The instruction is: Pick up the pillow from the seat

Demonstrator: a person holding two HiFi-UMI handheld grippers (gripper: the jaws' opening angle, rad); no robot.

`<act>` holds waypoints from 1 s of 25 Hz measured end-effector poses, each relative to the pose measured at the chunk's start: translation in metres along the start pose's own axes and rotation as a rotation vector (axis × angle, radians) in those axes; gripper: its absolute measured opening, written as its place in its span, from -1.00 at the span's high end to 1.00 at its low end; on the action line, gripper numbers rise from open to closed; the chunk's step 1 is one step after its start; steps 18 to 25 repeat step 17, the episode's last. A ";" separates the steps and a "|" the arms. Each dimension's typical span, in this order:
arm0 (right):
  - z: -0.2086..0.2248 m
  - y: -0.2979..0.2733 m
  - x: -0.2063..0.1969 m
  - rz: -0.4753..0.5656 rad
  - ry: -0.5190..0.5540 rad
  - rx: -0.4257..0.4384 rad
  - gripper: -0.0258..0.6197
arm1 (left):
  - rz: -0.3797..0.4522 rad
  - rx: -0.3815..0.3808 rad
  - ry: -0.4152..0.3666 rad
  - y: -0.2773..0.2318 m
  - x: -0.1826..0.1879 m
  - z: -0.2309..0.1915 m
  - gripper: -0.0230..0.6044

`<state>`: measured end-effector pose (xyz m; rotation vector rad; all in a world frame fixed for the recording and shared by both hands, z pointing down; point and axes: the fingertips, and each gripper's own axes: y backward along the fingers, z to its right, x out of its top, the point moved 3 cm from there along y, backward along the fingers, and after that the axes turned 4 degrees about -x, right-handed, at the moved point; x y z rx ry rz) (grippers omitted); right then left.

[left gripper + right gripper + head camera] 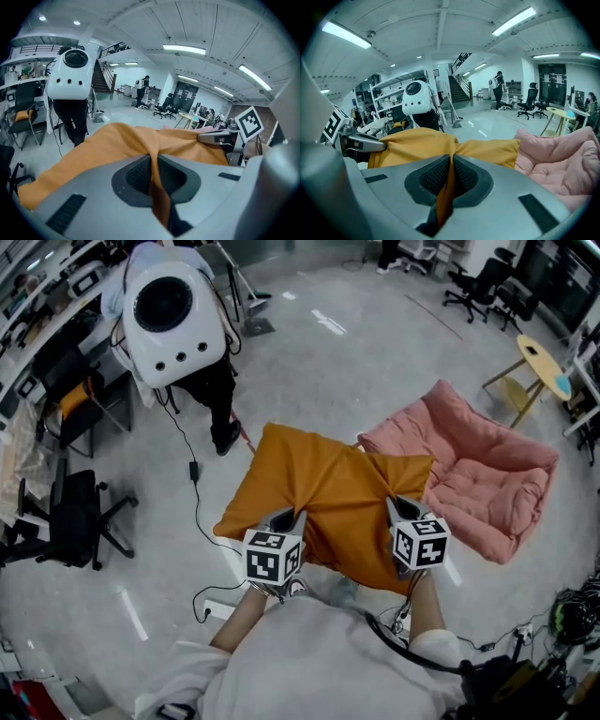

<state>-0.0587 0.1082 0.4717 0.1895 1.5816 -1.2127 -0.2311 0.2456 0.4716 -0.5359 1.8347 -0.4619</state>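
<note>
Pink padded seat point(487, 474) lies on floor point(375, 343), orange pillow point(319, 493) held up over its left edge, near hem pinched in fully closed left gripper point(286, 519) and right gripper point(400, 509); only thin fabric folds caught, so cloth could slide out and pillow drop.

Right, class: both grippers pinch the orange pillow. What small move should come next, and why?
Probably lift both grippers together, jaws kept shut: the left gripper and right gripper each pinch a fold of the pillow, whose far corner overlaps the pink seat.
</note>
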 end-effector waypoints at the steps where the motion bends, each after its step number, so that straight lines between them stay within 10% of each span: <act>1: 0.001 0.001 0.000 -0.001 0.002 -0.003 0.82 | 0.000 -0.002 0.001 0.000 0.000 0.001 0.84; 25: 0.012 0.002 -0.005 -0.001 0.025 -0.021 0.82 | -0.012 -0.027 0.003 -0.011 -0.002 0.007 0.83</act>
